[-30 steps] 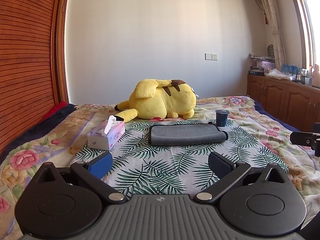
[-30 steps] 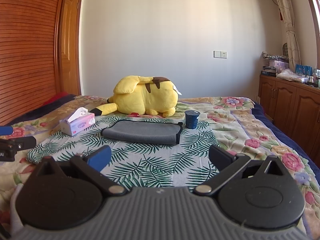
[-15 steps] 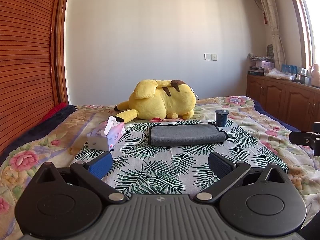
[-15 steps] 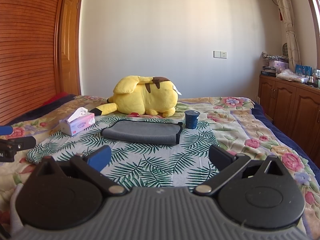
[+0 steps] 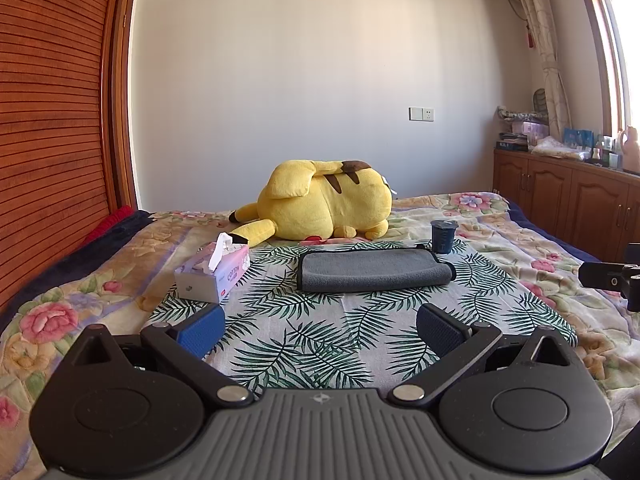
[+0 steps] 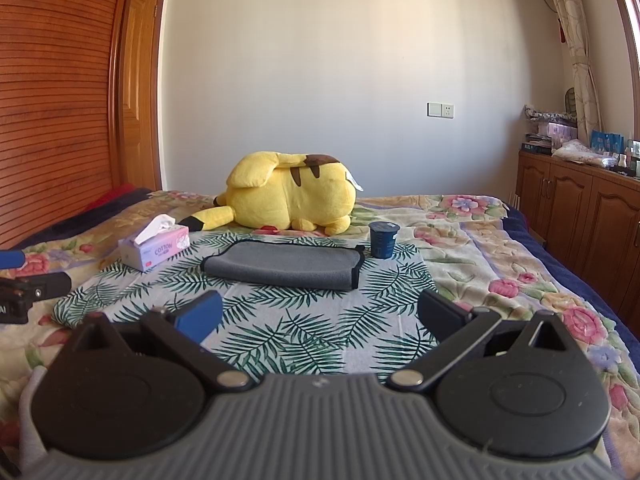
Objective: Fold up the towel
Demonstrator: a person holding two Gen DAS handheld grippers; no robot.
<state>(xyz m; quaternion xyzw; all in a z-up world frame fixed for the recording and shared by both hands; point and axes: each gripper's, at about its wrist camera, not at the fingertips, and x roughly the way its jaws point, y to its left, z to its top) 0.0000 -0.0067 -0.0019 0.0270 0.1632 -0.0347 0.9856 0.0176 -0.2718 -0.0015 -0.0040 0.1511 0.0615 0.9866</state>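
While both pairs of tongs hang back above the near edge of the leaf-print cloth, almost nothing differs from half a second and a full second ago: the views line up nearly exactly, with only the faintest drift. The left tongs stay released, jaws spread wide and holding nothing. The right tongs stay the same way, wide apart and empty.

The gray towel lies folded into a long flat band on the leaf-print cloth, well ahead of both tongs and touched by neither. It has not shifted between the frames, and its dark edging shows at its right end. Taking the towel as the landmark: the yellow plush toy lies just behind it, the dark blue cup stands upright just off its far right corner, and the tissue box sits near its left end, a white tissue poking out of the top. All three rest where they did earlier.

From the left wrist view, part of the right tongs shows at the right edge, well to the right of the towel. From the right wrist view, part of the left tongs shows at the left edge, well to the towel's left. The floral bedspread lies under the leaf-print cloth.
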